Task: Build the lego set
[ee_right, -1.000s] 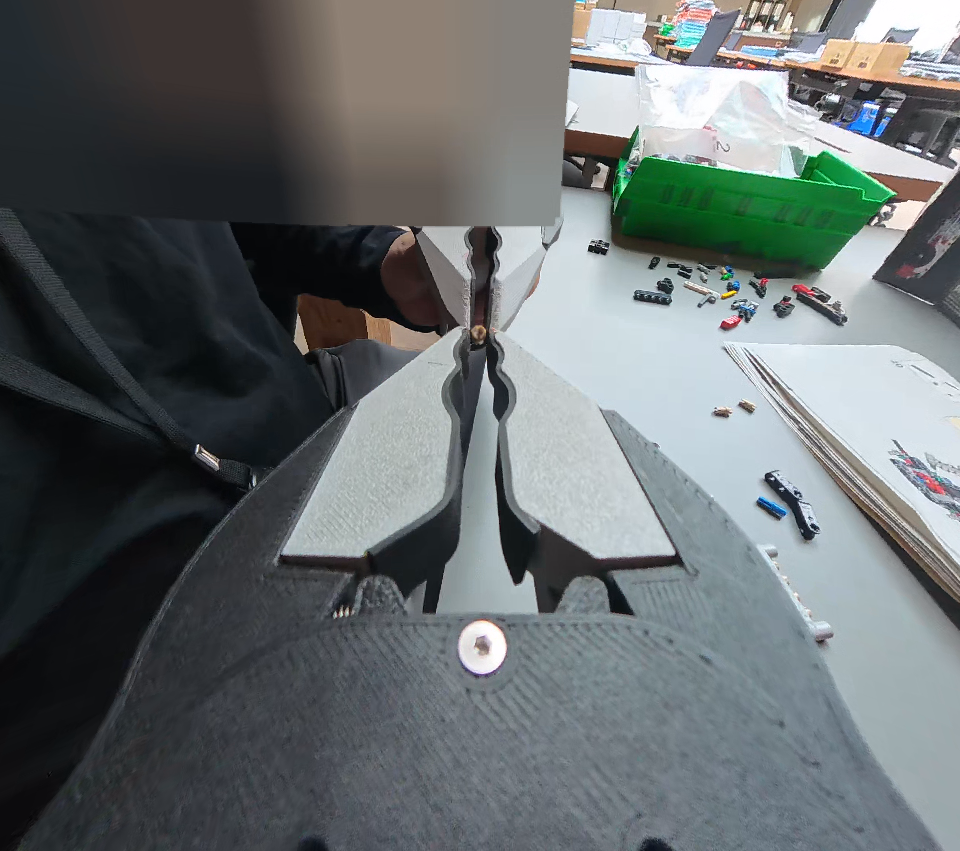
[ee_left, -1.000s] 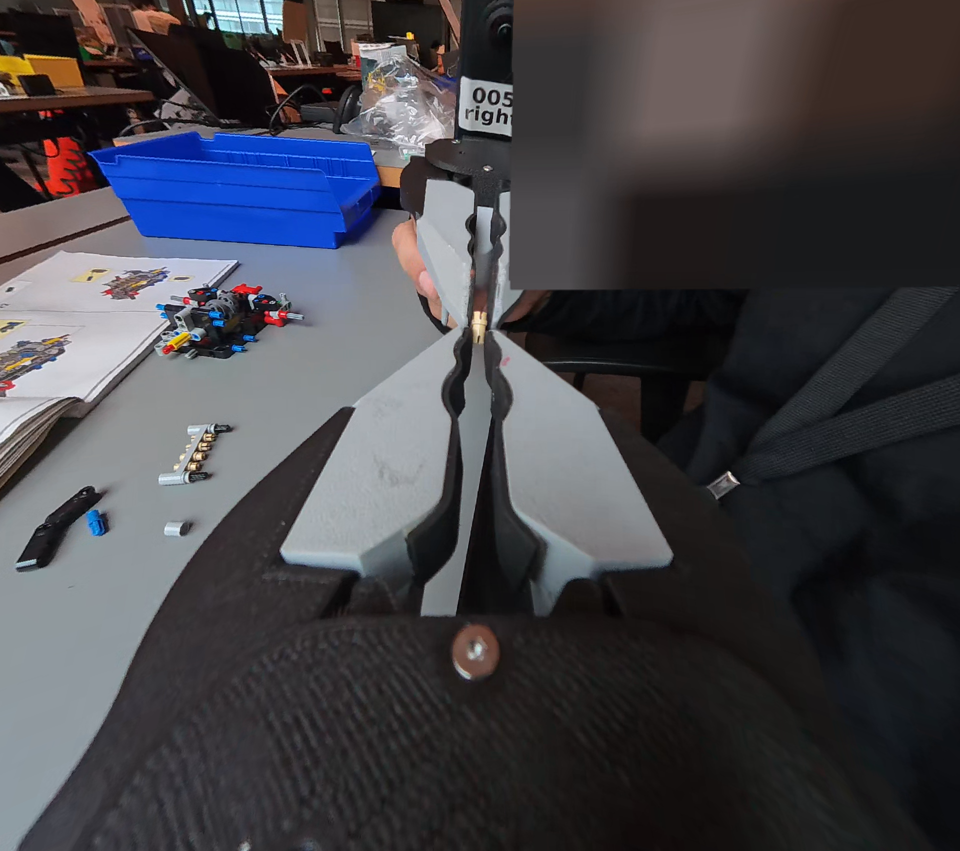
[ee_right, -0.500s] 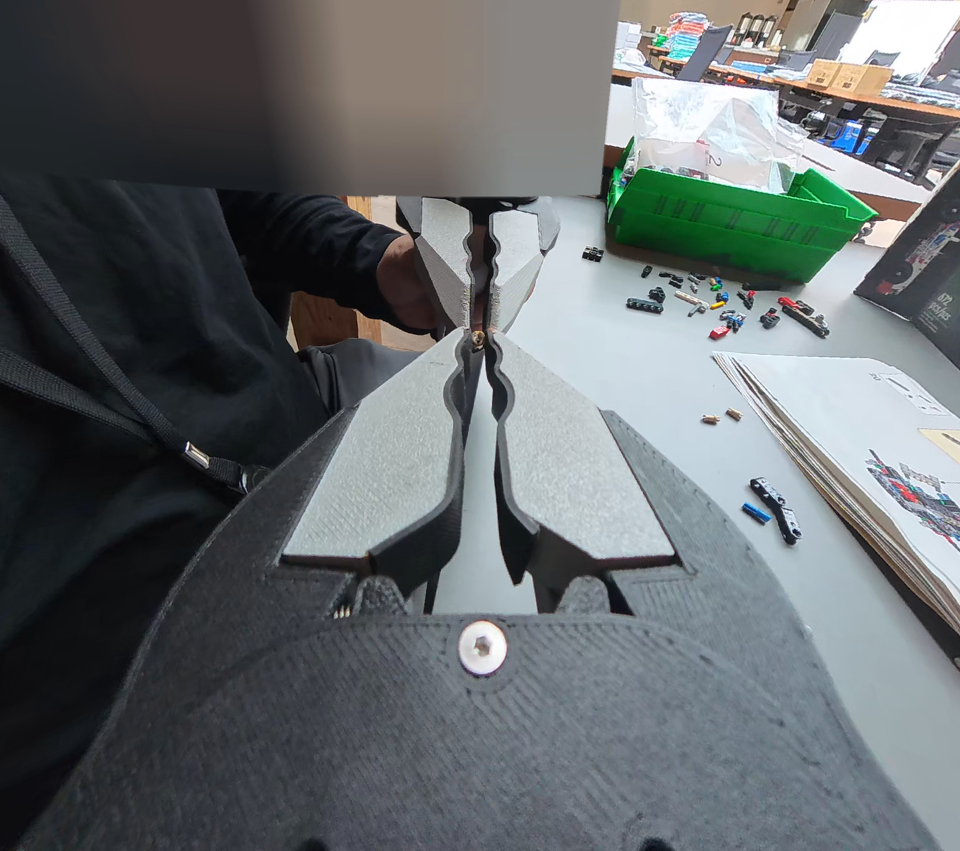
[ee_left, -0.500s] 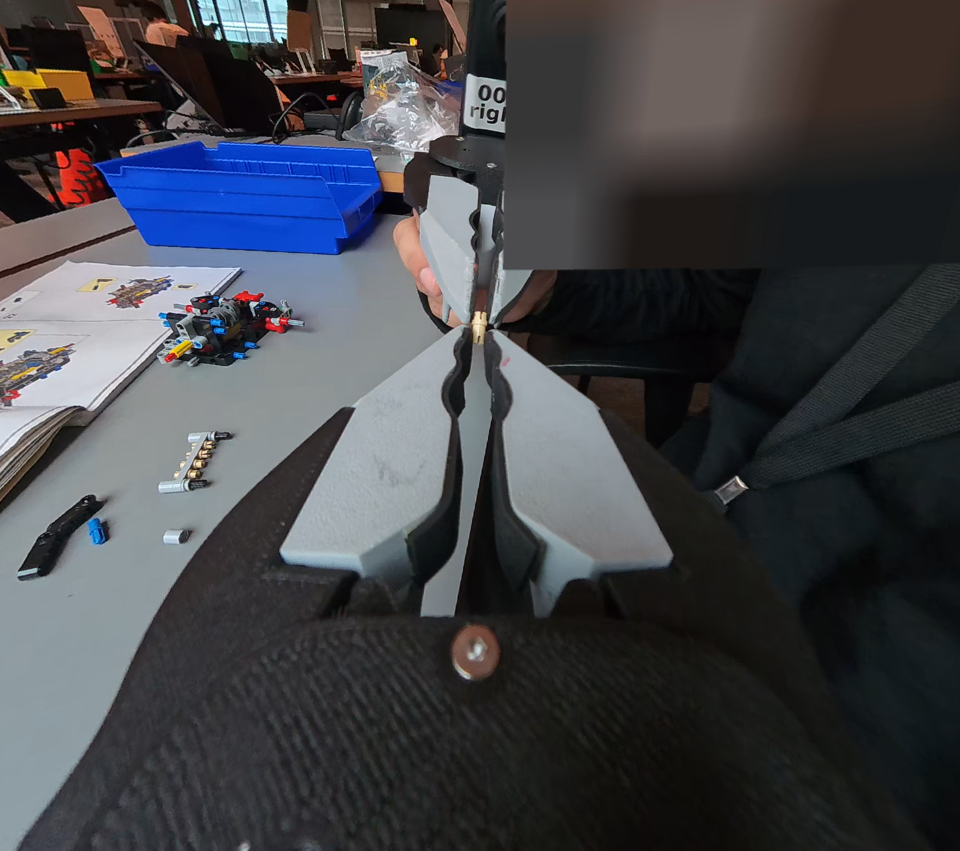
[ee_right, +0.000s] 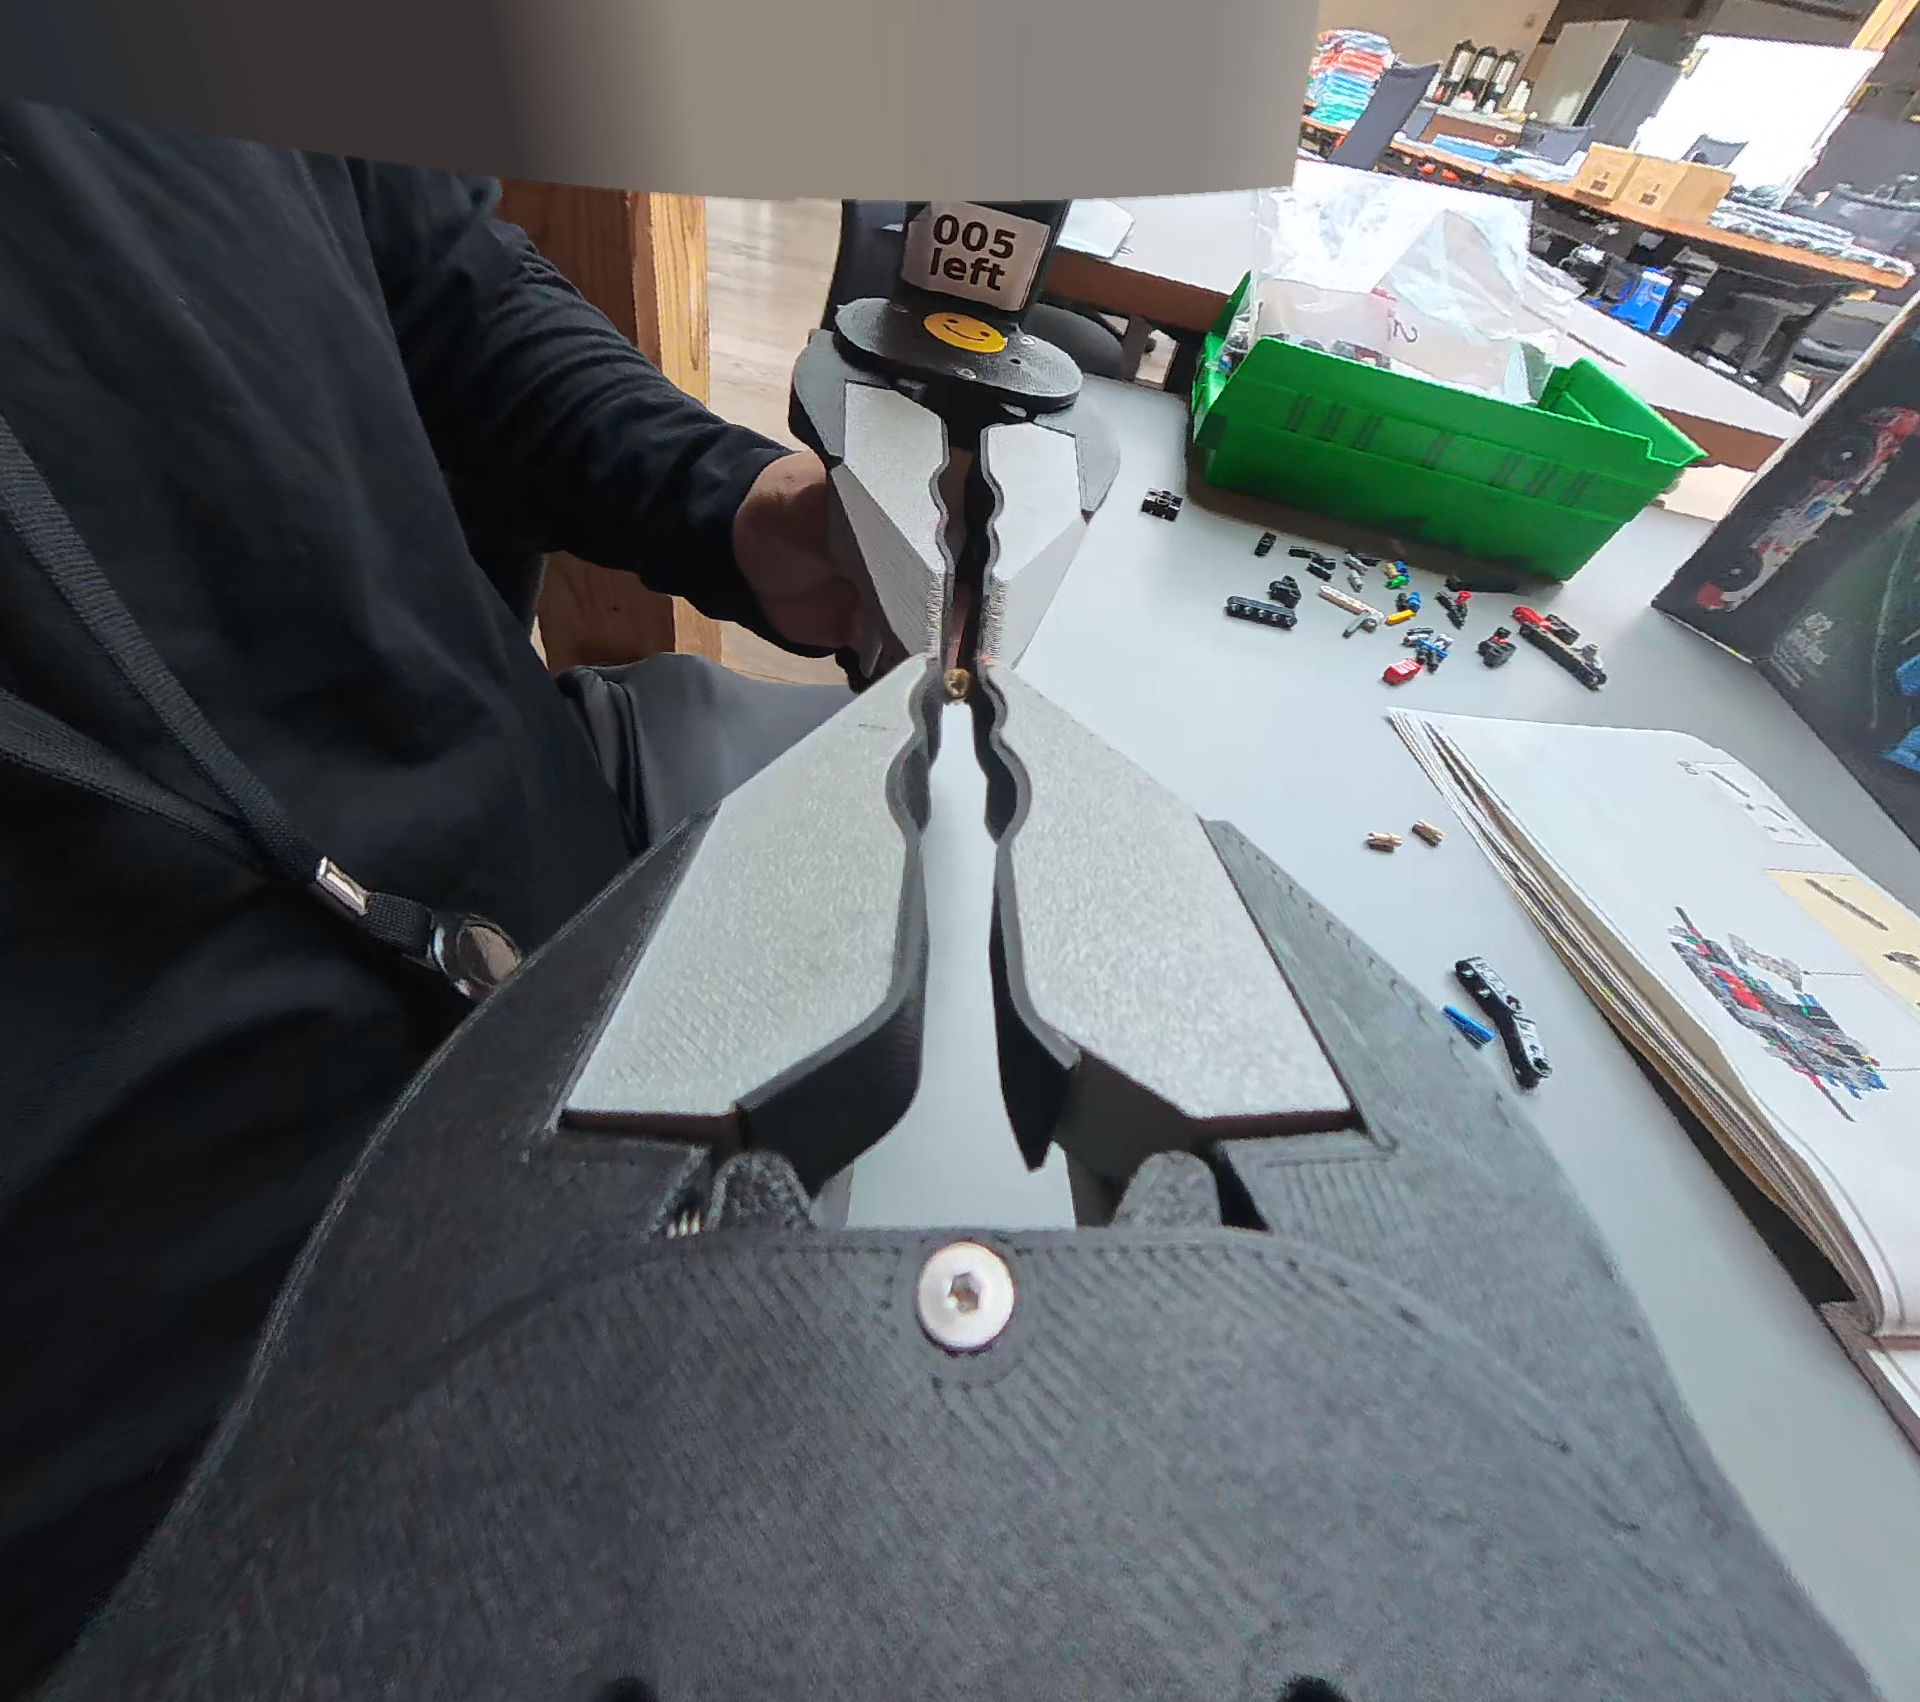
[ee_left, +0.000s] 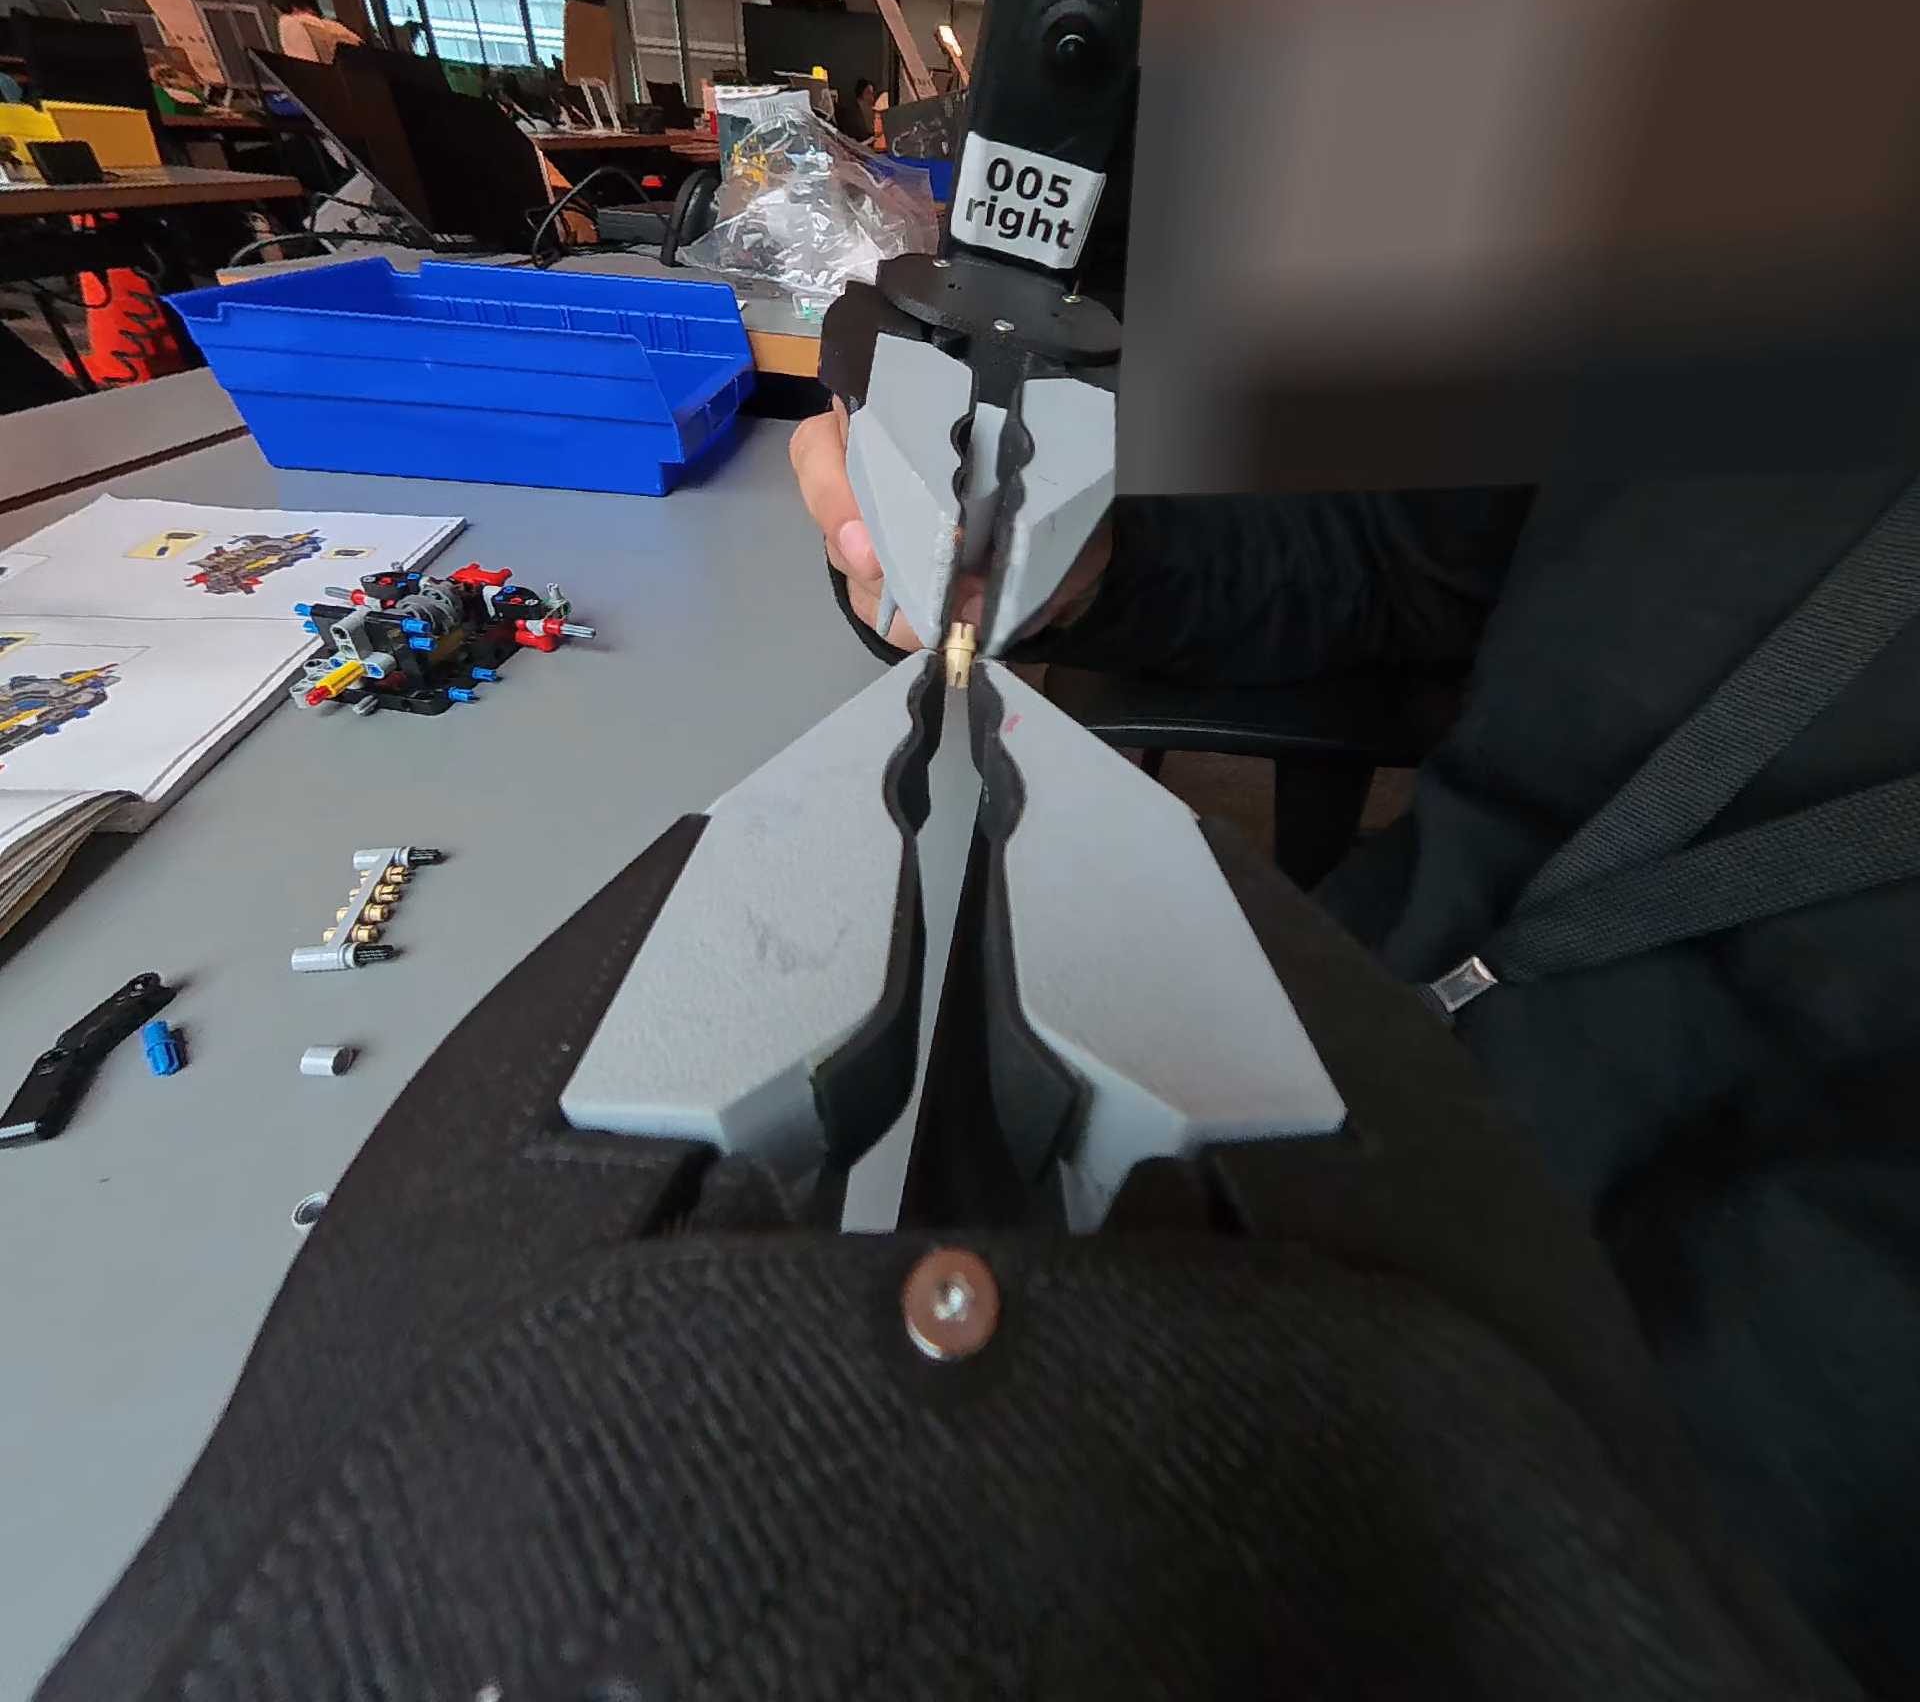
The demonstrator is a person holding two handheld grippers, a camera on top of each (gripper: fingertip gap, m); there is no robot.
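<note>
My left gripper (ee_left: 956,681) and my right gripper (ee_right: 956,688) meet tip to tip in the air over the person's lap, off the grey table's (ee_left: 582,779) edge. A small tan peg (ee_left: 960,653) is pinched between them, and each gripper's jaws are closed on one end of it. The peg also shows in the right wrist view (ee_right: 951,684). The right gripper shows in the left wrist view (ee_left: 966,618), and the left gripper in the right wrist view (ee_right: 966,644). A partly built chassis (ee_left: 436,639) and a grey beam with tan pegs (ee_left: 369,909) lie on the table.
An open instruction booklet (ee_left: 135,686), a blue bin (ee_left: 468,385), a black part (ee_left: 83,1044), a blue pin (ee_left: 161,1050) and a grey bush (ee_left: 327,1060) lie to the left. A green bin (ee_right: 1434,457), loose parts (ee_right: 1403,613), two tan pegs (ee_right: 1403,837) and a box (ee_right: 1829,561) show in the right view. Less than 4 cm separates the two grippers' tips.
Both grippers stay tip to tip on the peg. The views have tilted a little, so more of the opposite gripper shows in each.
</note>
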